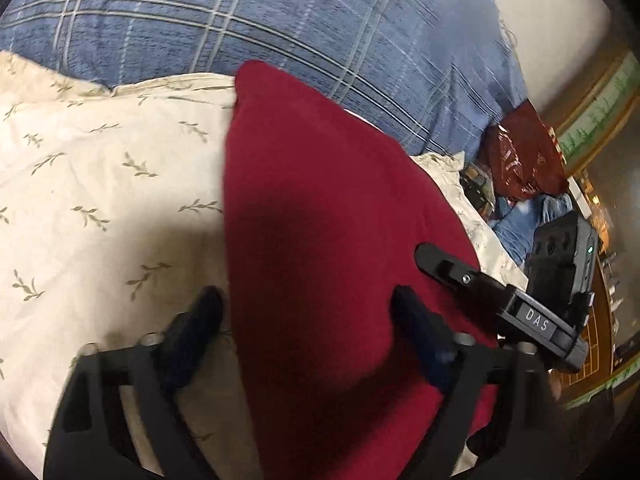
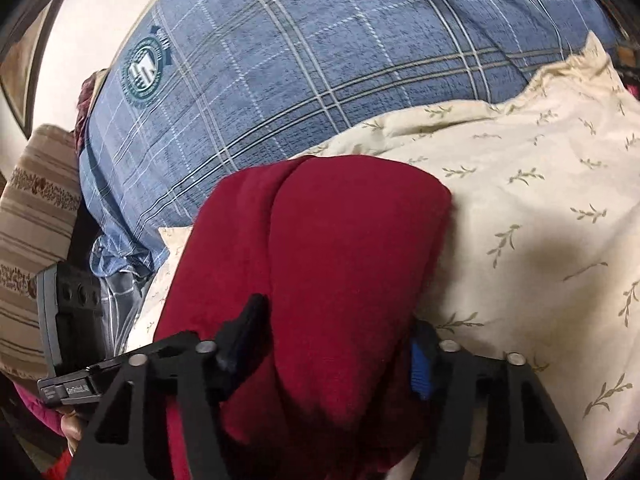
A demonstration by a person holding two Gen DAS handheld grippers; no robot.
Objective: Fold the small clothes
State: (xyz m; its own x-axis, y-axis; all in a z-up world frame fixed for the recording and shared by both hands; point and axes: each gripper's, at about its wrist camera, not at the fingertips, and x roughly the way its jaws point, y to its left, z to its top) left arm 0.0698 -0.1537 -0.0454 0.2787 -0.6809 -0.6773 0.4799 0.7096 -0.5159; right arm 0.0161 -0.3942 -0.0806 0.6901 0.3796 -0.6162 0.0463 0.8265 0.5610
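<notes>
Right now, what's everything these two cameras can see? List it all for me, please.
red garment: one, dark red, folded lengthwise on the cream sheet, between both grippers
cream sheet: one, cream with small green sprigs, spread under the garment
blue plaid pillow: one, blue with pale checks and a round crest, behind the sheet
striped cushion: one, tan with brown bands, far left of the right wrist view
shiny red bag: one, dark red, crinkled, beyond the pillow's right end
denim cloth: one, blue, below the bag
left gripper: one, black, open, astride the garment's left edge
right gripper: one, black with blue pads, fingers either side of the garment; grip unclear
</notes>
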